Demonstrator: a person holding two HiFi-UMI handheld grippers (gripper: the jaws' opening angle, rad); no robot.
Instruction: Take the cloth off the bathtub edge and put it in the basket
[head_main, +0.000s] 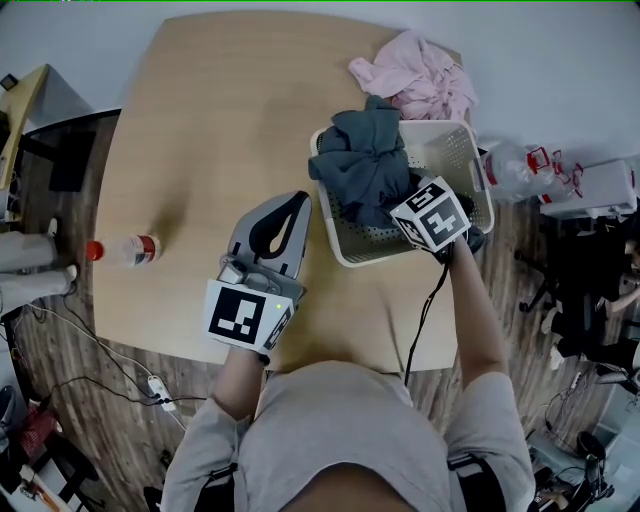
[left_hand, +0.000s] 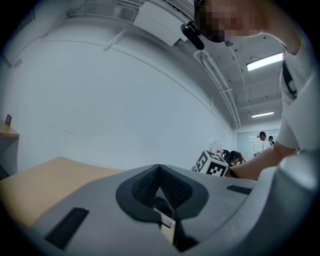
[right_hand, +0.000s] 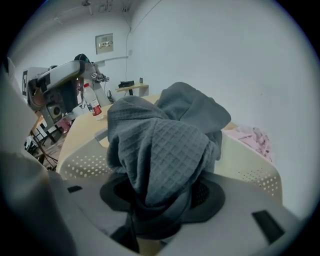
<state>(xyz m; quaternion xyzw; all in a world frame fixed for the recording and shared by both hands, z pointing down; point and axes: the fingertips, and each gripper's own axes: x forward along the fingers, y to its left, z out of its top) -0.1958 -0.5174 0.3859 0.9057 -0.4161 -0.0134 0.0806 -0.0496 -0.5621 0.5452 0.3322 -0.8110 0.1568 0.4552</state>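
A grey waffle-weave cloth (head_main: 365, 160) is bunched over the near left part of a white perforated basket (head_main: 468, 150) on the wooden table (head_main: 220, 120). My right gripper (head_main: 400, 205) reaches into the basket from the front and is shut on the cloth. In the right gripper view the cloth (right_hand: 160, 145) rises out from between the jaws of the right gripper (right_hand: 160, 200) and hides most of the basket (right_hand: 250, 167). My left gripper (head_main: 287, 205) hovers over the table left of the basket. It is shut and holds nothing, as the left gripper view (left_hand: 160, 170) also shows.
A pink cloth (head_main: 415, 75) lies on the table behind the basket. A clear bottle with a red cap (head_main: 125, 248) lies near the table's left edge. A plastic bag (head_main: 520, 165) and a box sit off the table at the right. Cables run over the floor at the lower left.
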